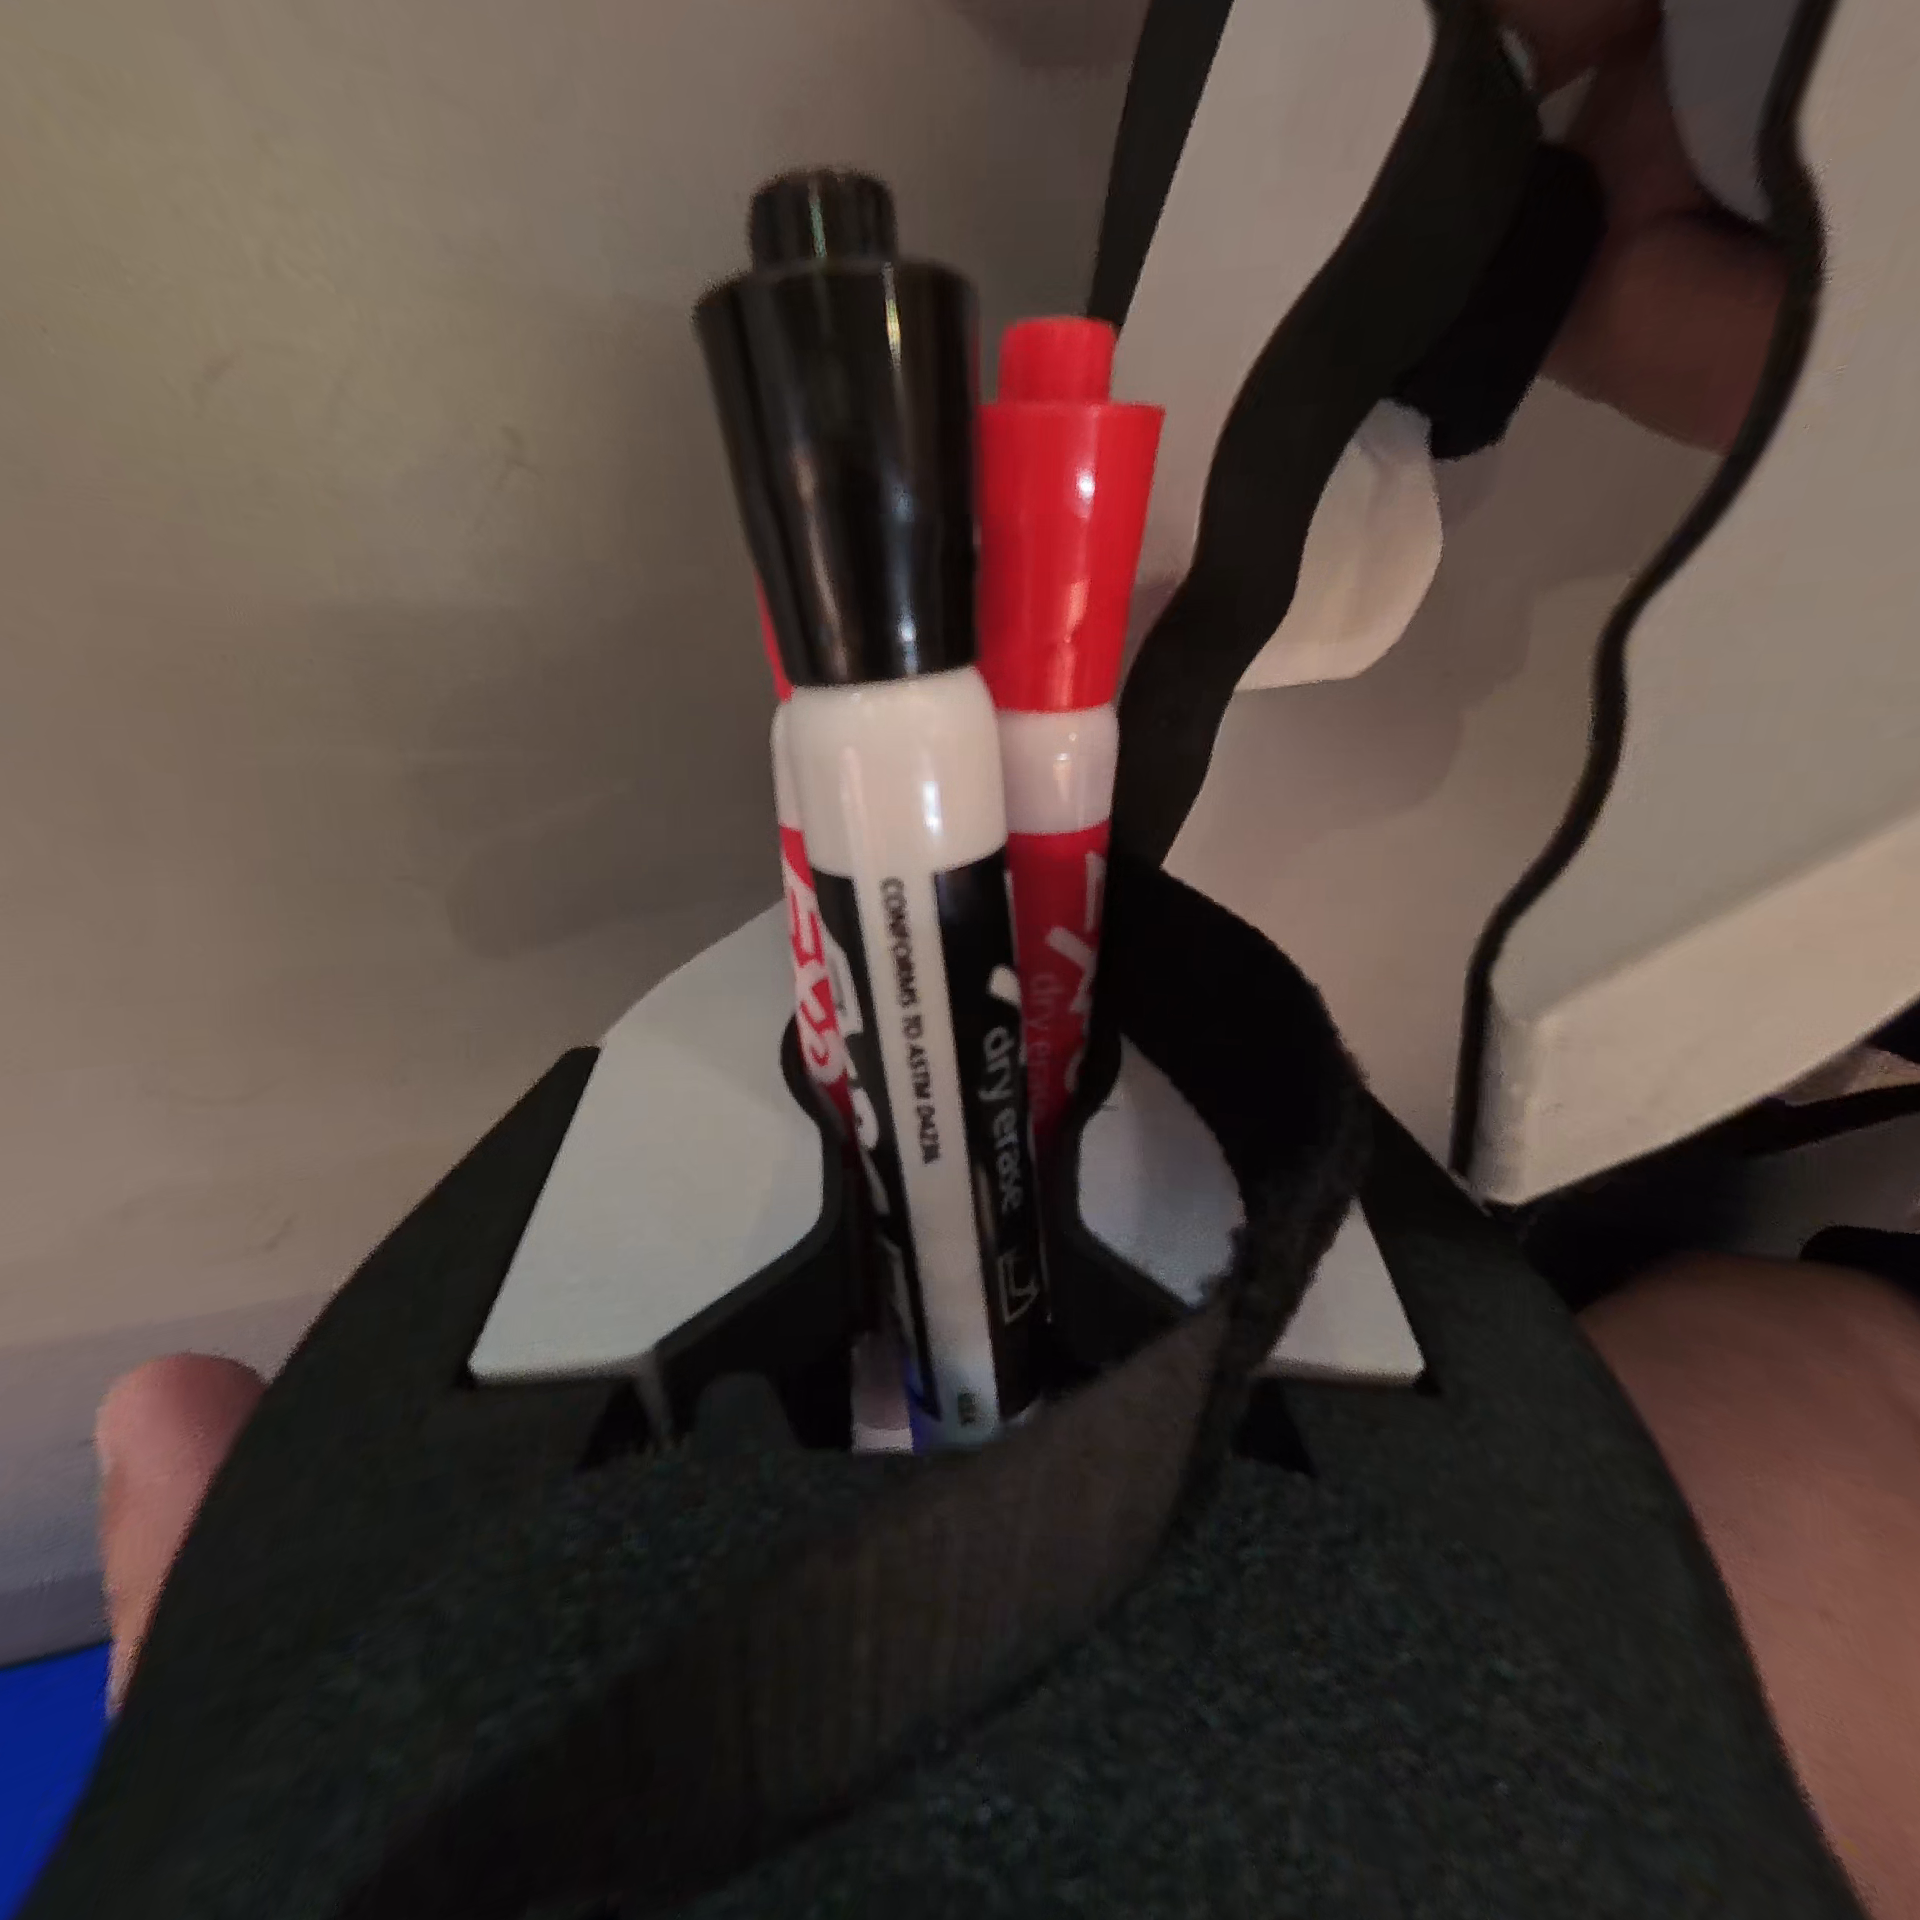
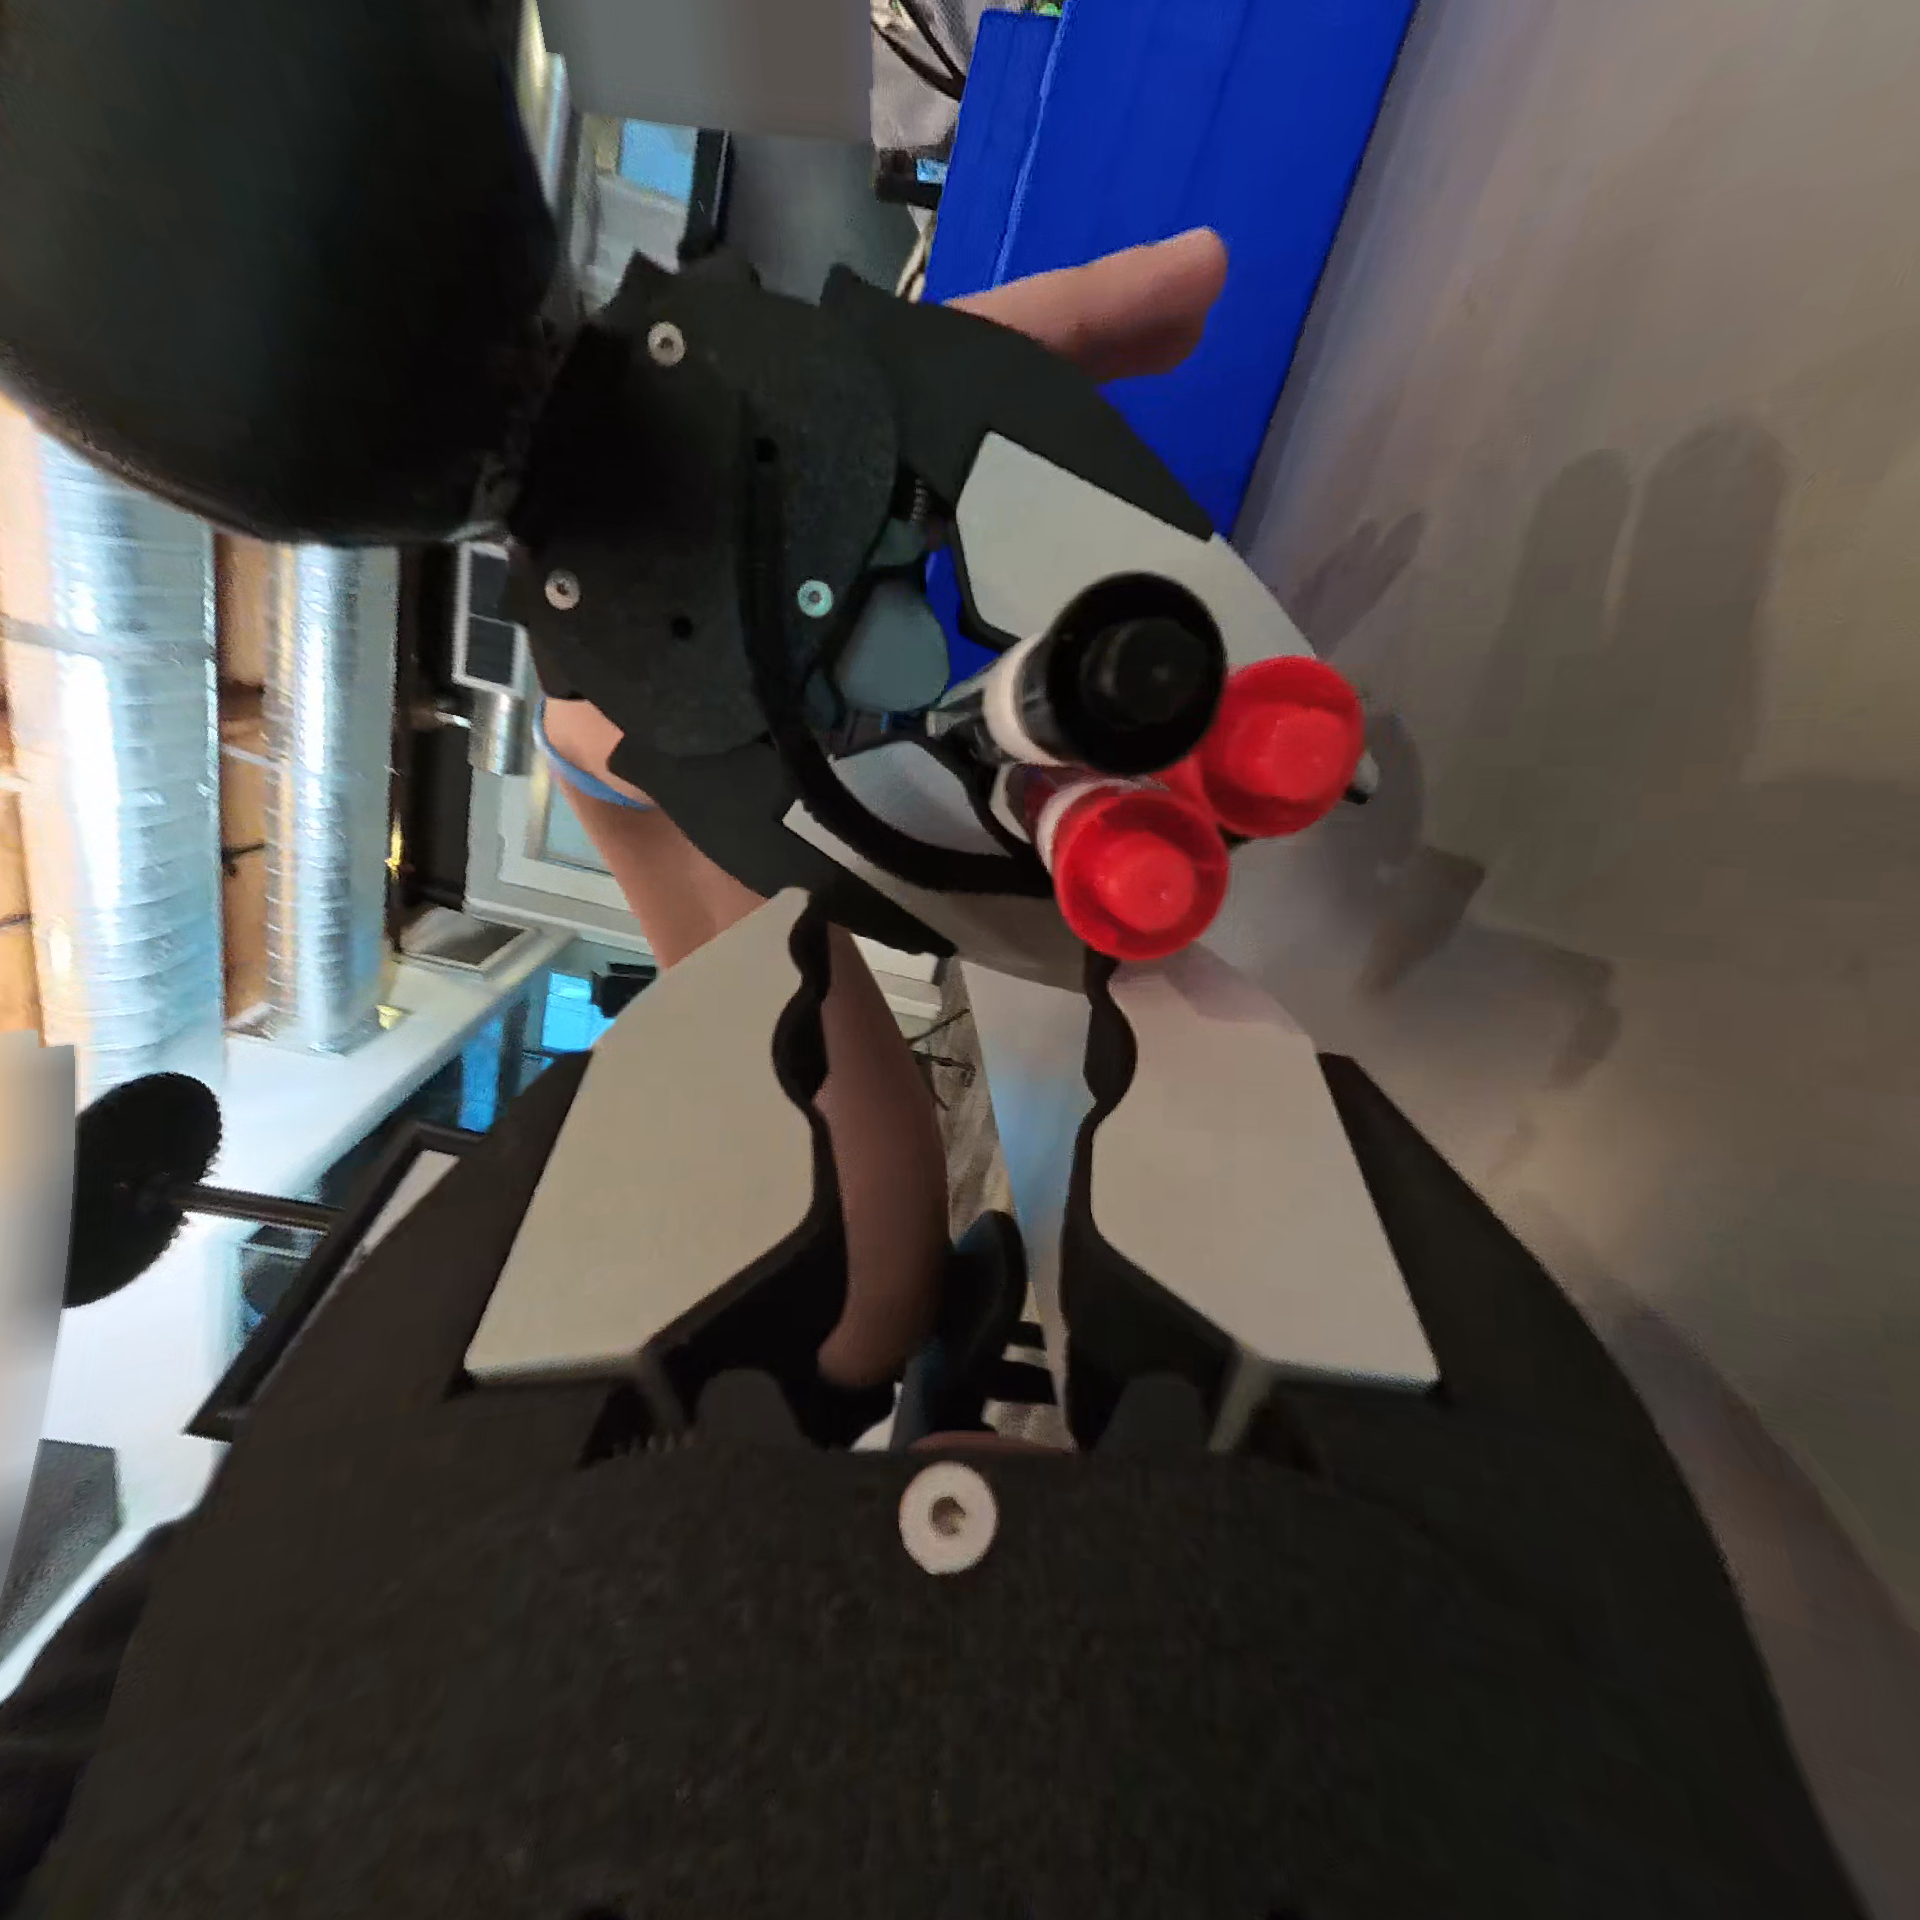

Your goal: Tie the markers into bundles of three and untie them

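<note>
- Markers — three dry-erase ones, a black-capped marker [image 1: 883, 582] and two red-capped ones [image 1: 1060, 582] — stood bunched together, caps pointing away from the left wrist camera, lifted off the grey desk [image 1: 312, 520].
- Left tool [image 1: 940, 1049] was clamped on the bundle: its two white fingers [image 1: 675, 1122] pressed the marker barrels from either side, with the barrels running back into the tool's throat.
- A black hook-and-loop strap [image 1: 1226, 997] looped around the bundle's right side and draped over the left tool's right finger; its free end rose to the upper right — toward the right tool's white finger [image 1: 1351, 582], which was blurred, so contact could not be judged there.
- In the right wrist view, the right tool [image 2: 951, 1023] had its fingers parted, with a clear gap between them and nothing held in that gap.
- From that view the three caps [image 2: 1132, 675] faced the camera end-on, just beyond the right tool's fingertips, with the left tool's black body [image 2: 727, 499] behind them.
- A blue panel [image 2: 1143, 208] lay on the desk beyond the left tool.
- A person's hand [image 1: 177, 1496] showed at the left tool's edge.
</note>
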Motion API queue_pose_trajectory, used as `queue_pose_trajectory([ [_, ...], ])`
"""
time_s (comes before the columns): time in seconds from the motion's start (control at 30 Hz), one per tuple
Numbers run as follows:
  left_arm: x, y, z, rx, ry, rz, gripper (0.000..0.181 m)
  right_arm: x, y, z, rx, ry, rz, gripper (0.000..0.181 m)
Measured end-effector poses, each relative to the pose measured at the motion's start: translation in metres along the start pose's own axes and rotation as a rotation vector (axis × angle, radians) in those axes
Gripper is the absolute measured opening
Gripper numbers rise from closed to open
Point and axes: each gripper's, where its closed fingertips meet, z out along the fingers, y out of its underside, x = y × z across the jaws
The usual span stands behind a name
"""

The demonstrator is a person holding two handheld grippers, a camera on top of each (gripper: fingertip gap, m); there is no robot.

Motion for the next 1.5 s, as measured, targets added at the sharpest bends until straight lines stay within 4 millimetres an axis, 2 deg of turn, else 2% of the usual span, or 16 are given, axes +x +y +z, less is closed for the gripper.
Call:
queue_pose_trajectory([
  [0.23,0.004,-0.001,0.001,-0.036,-0.017,0.021,0.042,0.004,-0.002,-0.002,0.041,-0.032,0.089,0.054],
  [0.5,0.019,-0.007,0.004,-0.053,0.017,0.071,0.041,0.011,-0.011,-0.014,0.094,-0.064,0.1,0.047],
  [0.77,0.028,-0.008,0.005,-0.089,0.027,0.071,0.041,0.011,-0.008,-0.018,0.056,-0.105,0.064,0.041],
  [1.1,0.031,-0.008,0.01,-0.106,0.048,0.086,0.041,0.018,-0.015,-0.026,0.064,-0.05,-0.051,0.045],
  [1.3,0.031,-0.009,0.009,-0.093,0.042,0.106,0.041,0.009,-0.018,-0.029,0.057,-0.11,-0.129,0.036],
  [1.5,0.03,-0.007,0.007,-0.094,0.03,0.11,0.041,0.007,-0.02,-0.031,0.027,-0.091,-0.26,0.033],
])
